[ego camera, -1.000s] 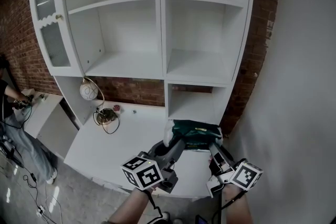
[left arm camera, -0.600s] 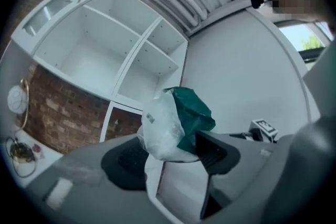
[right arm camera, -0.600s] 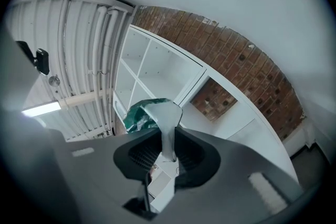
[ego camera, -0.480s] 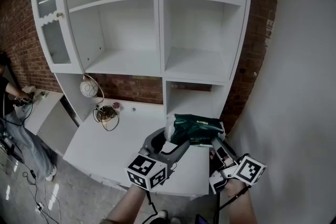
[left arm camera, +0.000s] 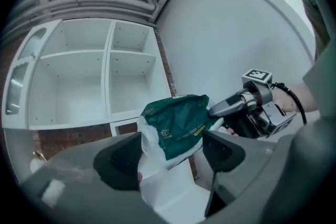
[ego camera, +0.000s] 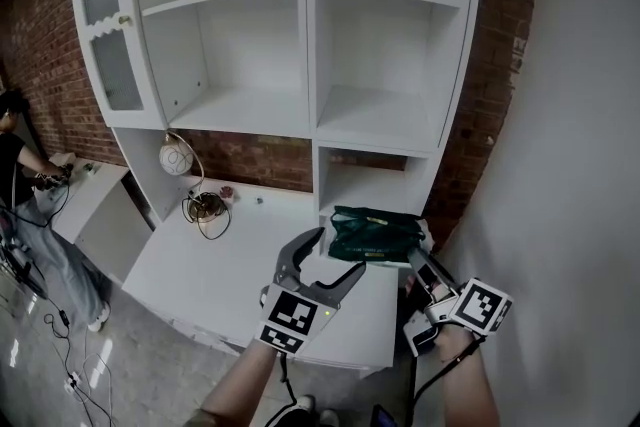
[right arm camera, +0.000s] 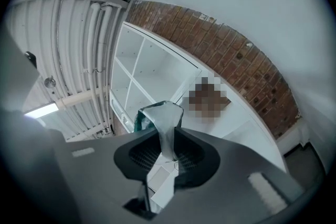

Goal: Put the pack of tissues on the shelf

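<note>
The green and white pack of tissues (ego camera: 373, 231) hangs just above the white counter (ego camera: 230, 265), in front of the low open compartment (ego camera: 365, 190). My right gripper (ego camera: 418, 262) is shut on the pack's right end; a thin fold of wrapper (right arm camera: 167, 131) is pinched between its pads. My left gripper (ego camera: 336, 252) is at the pack's left end and its jaws have just been opening. They stand wide, and the pack (left arm camera: 177, 124) shows ahead between the fingers (left arm camera: 122, 161) without touching them. The right gripper (left arm camera: 223, 108) shows beyond the pack.
A tall white shelf unit (ego camera: 310, 65) with several open compartments rises behind the counter, with a glazed door (ego camera: 105, 35) at its left. A round white lamp (ego camera: 175, 158) and cables (ego camera: 205, 207) lie on the counter's left. Brick wall (ego camera: 500, 95) and a white wall close the right side. A person (ego camera: 20, 165) stands far left.
My left gripper has let go of the pack, rolled over and opened wide. The pack, still in my right gripper, sits slightly higher.
</note>
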A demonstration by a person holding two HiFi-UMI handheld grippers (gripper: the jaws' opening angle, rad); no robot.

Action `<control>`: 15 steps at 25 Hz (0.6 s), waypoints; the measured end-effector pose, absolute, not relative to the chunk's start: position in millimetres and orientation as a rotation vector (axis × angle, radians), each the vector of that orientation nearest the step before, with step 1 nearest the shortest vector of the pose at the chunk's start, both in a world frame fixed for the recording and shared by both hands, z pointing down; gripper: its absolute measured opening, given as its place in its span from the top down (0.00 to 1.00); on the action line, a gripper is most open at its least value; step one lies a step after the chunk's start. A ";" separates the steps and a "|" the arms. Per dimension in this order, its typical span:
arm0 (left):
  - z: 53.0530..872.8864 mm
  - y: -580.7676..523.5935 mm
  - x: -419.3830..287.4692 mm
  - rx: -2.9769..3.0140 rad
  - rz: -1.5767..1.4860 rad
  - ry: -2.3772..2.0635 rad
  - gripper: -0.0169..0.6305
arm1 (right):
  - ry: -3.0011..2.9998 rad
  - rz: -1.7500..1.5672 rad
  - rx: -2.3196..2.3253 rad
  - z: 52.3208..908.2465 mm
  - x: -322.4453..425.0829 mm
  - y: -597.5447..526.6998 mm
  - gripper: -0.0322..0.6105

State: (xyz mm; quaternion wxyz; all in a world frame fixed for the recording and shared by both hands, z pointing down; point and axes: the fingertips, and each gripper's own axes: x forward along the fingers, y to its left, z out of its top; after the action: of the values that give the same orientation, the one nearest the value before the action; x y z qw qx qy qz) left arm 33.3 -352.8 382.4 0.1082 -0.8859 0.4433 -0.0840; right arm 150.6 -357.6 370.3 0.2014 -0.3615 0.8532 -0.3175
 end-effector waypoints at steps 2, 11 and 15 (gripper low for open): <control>383.0 -354.7 32.2 -2.613 -0.257 1.323 0.39 | 2.374 -0.940 -1.044 376.8 152.9 -359.9 0.84; 385.6 -373.5 26.8 -2.609 -0.377 1.302 0.39 | 2.409 -0.947 -1.119 373.9 147.9 -377.9 0.84; 382.1 -391.9 25.1 -2.622 -0.385 1.261 0.39 | 2.403 -0.905 -1.178 365.4 143.9 -392.9 0.84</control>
State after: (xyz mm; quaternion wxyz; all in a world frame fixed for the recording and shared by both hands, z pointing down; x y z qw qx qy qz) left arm 25.1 -391.9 382.1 0.1031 -0.8887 0.4274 -0.1305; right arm 143.9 -392.9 365.4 0.1574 -0.4119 0.8399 -0.3165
